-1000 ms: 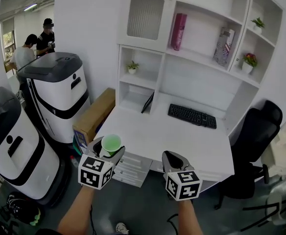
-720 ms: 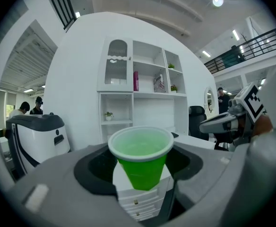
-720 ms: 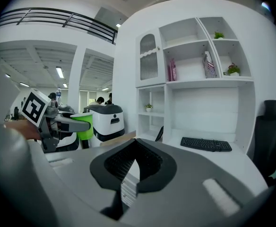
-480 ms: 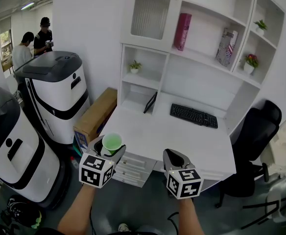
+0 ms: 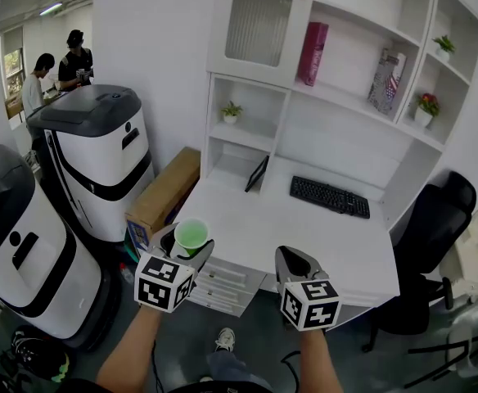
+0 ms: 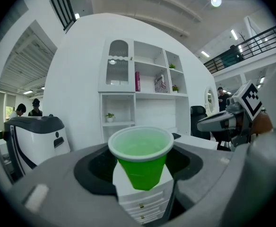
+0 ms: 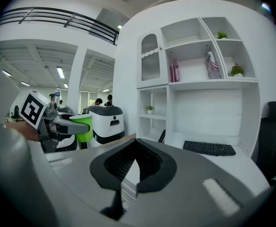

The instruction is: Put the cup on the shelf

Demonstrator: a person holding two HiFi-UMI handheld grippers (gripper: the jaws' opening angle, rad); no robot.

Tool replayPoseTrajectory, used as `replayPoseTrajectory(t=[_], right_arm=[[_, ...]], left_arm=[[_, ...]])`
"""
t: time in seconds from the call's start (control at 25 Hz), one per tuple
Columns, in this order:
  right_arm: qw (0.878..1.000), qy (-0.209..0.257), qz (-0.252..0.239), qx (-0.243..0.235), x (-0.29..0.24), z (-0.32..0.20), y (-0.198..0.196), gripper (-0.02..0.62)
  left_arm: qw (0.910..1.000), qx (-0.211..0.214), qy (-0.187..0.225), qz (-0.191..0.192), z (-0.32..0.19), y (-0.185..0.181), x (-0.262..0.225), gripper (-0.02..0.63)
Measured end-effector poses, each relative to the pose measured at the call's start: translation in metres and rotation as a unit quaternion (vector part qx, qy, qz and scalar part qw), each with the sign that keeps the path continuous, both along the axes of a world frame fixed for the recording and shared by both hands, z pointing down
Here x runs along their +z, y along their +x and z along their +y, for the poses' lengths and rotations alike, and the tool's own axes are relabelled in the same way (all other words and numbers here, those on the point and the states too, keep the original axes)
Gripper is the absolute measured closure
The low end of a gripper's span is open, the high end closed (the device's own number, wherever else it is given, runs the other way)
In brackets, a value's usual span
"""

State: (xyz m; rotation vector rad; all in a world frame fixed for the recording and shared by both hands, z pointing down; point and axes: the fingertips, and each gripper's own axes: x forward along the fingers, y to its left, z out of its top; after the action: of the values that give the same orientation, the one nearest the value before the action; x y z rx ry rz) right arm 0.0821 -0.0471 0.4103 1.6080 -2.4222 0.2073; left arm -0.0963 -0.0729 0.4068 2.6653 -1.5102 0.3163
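My left claw [image 5: 183,250] pinches the green plastic cup [image 6: 140,157] upright, just short of the front edge of the desk [image 5: 304,234]. My right claw [image 7: 134,171] is pressed together, empty. On the reach to the shelf [image 5: 237,135] above the desk, a tilt (or too hard a squeeze) could let the cup slip.
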Motion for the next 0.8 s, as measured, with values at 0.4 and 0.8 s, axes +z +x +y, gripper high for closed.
replayPoseTrajectory(t=[0.4,0.8], right_arm=[[1.0,0.007,-0.011,0.0,0.002,-0.055,-0.001,0.572],[1.0,0.011,-0.011,-0.002,-0.007,-0.139,0.009,0.572]], left_arm=[[0.9999,0.005,0.002,-0.014,-0.053,0.001,0.003,0.293],[0.9997,0.009,0.007,-0.02,-0.137,0.016,-0.007,0.293]])
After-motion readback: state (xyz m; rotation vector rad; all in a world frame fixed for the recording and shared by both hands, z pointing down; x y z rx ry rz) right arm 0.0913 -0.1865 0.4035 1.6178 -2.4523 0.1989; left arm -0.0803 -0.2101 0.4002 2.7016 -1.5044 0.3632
